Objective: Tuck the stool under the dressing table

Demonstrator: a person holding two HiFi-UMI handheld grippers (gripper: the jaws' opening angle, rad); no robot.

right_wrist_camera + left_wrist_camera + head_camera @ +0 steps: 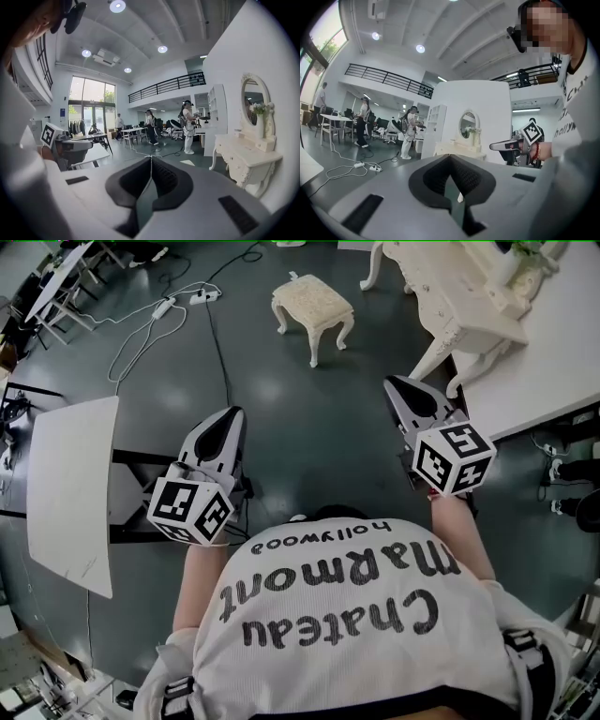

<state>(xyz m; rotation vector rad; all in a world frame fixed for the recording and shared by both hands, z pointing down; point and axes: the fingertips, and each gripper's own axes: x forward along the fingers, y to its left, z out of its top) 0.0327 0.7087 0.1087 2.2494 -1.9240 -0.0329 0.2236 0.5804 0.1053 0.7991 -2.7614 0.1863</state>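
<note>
A cream cushioned stool [313,308] stands on the dark floor ahead of me, apart from the white dressing table [466,302] at the upper right. The table, with an oval mirror, also shows in the left gripper view [465,140] and, as the dressing table [246,159], at the right of the right gripper view. My left gripper [228,424] and right gripper [398,386] are held close to my body, well short of the stool. Both are shut with nothing between the jaws. The right gripper [494,146] also shows from the left one.
A white panel [73,488] lies on the floor at my left. Cables and a power strip [165,307] run across the floor at the upper left. A white platform [539,371] carries the dressing table at the right. People and desks stand far back in the room.
</note>
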